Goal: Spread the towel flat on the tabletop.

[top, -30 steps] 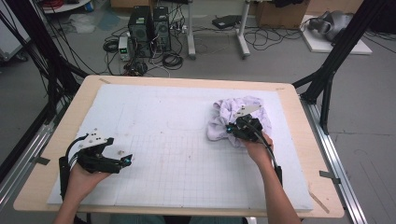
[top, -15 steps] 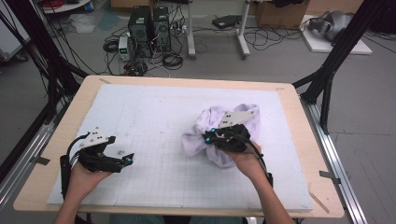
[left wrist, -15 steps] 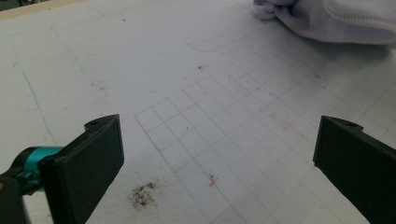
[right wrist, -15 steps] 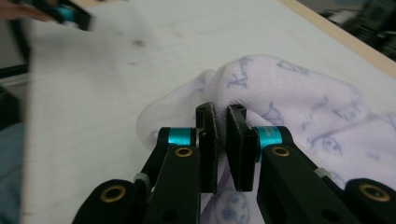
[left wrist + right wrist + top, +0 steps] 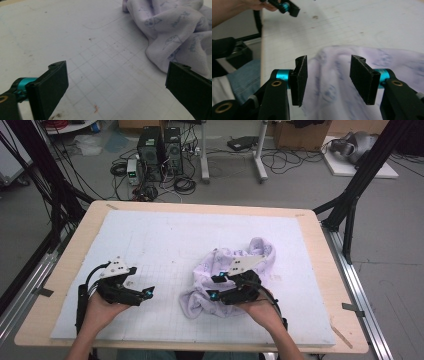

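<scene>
- Cloth [image 5: 235,275], pale lilac with a faint print, lies crumpled on the white gridded mat [image 5: 165,240] in the high view, right of the middle and towards the person's edge of the table [image 5: 70,245].
- In that same view the right gripper [image 5: 214,287] sits over the near part of the cloth, pointing left; the left gripper [image 5: 148,292] hovers over bare mat well to the left of it, pointing right towards the cloth.
- In the left gripper view, the left gripper [image 5: 116,85] has its jaws spread wide with nothing but gridded mat between them. The cloth [image 5: 175,30] is heaped at the upper right, its nearest fold just beyond the right-hand jaw.
- In the right gripper view, the right gripper [image 5: 328,80] has just been opening its jaws; they stand half apart, the pads clear of the fabric, with the cloth [image 5: 337,82] lying below and between them. The left gripper [image 5: 287,7] shows far off at the top left.
</scene>
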### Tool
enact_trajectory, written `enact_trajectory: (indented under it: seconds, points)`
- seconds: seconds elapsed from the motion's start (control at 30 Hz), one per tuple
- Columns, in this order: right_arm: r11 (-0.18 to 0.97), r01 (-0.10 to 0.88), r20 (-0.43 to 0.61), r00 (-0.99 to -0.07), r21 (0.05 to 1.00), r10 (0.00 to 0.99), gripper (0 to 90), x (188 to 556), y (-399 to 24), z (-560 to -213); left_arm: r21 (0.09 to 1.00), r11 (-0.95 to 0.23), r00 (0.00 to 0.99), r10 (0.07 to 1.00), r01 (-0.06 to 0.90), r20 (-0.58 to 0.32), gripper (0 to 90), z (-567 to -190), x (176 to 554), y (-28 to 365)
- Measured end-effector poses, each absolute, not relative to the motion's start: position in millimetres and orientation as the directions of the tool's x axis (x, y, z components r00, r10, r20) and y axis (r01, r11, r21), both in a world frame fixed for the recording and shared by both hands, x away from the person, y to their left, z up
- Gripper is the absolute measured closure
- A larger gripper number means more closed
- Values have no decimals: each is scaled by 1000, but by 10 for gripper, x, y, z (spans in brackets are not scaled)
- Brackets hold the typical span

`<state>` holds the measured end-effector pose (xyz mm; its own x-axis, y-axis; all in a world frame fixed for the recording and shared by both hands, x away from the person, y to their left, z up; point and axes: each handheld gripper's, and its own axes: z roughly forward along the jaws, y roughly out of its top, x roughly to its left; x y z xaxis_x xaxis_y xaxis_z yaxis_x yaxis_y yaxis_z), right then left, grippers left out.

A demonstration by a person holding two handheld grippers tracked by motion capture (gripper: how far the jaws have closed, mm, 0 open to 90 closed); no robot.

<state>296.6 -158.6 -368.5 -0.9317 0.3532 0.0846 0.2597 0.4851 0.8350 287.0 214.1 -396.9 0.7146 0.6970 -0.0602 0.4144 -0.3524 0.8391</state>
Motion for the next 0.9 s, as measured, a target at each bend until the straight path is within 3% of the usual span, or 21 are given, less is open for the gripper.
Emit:
enact_trajectory:
  seconds: [0.3,0.53,0.63,0.77,0.8,0.9]
  points:
    - [542,354,-9,-832,762,555,378,3110,-2128,-3872,838,-386,780,621,386,-73,152,-3974,2977,1783]
    - [571,436,22,-807,696,590,386,3161,-2206,-4220,833,-409,835,539,372,-108,269,-4073,3072,1483]
    - [584,426,17,-817,691,577,452,3170,-2154,-4286,816,-449,860,499,364,-109,358,-4168,3103,1316]
    - [584,426,15,-816,691,577,501,3183,-2126,-4315,788,-509,890,444,346,-104,550,-4281,3139,1150]
    - [584,425,15,-817,692,576,559,3179,-2119,-4320,783,-526,901,423,332,-98,672,-4308,3135,1113]
    - [595,403,9,-833,695,553,697,3169,-2106,-4315,772,-561,919,388,299,-75,839,-4347,3127,1071]
